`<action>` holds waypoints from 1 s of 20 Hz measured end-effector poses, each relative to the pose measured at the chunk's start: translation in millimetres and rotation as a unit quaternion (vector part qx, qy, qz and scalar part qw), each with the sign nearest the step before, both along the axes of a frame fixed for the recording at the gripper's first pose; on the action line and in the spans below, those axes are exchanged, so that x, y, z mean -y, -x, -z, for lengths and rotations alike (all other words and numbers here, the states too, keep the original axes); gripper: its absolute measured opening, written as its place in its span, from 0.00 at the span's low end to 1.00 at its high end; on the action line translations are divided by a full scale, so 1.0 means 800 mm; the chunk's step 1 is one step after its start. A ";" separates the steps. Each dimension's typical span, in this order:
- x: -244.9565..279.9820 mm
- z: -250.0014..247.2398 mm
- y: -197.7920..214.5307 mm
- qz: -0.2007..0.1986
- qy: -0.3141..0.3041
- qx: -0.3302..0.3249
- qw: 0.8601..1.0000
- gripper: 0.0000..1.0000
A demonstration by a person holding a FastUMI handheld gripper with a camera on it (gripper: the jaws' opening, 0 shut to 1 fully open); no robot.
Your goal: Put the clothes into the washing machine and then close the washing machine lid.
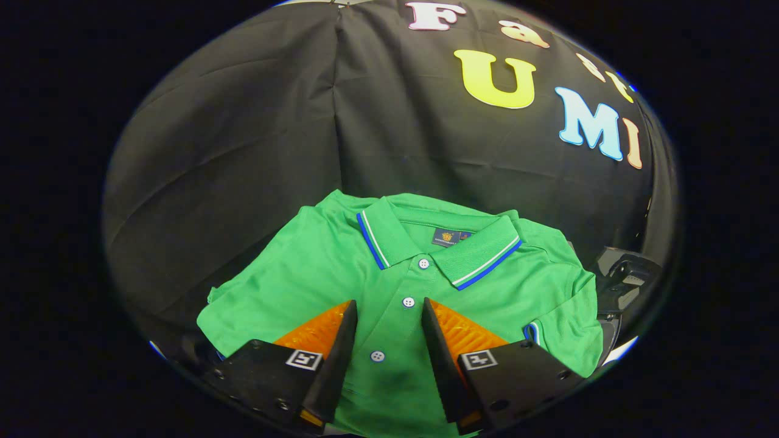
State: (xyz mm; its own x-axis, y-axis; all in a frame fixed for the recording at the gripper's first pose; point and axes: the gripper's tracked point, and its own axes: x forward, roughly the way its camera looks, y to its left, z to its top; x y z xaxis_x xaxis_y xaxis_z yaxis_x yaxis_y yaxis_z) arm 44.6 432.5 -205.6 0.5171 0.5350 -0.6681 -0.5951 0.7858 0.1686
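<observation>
Gripper view: black booth wall cloth [243, 134] hangs behind everything, creased, with a vertical fold near its middle. Below it lies a green polo shirt [316, 267], folded flat with the front up — the biggest thing on the dark surface, running from just under the fingers out to the foot of the cloth. One short sleeve is folded in on the right, its cuff [532, 331] trimmed in blue and white. Dark piece of equipment [624, 277] sits just beside the shirt's right shoulder, too cut off to identify. Collar [389, 234] lies open and flat, edged in blue and white stripes, with a small dark neck label [451, 236] between its two points. Placket runs straight down from the collar with three white buttons [408, 302]. Gripper [389, 310] is over the shirt's lower front, fingers spread wide apart — the placket and the two lower buttons show in the gap between them. Whether the fingertips touch the fabric cannot be told.
</observation>
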 end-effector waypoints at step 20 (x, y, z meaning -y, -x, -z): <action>0.030 -0.135 -0.014 -0.008 -0.108 0.077 0.991 0.02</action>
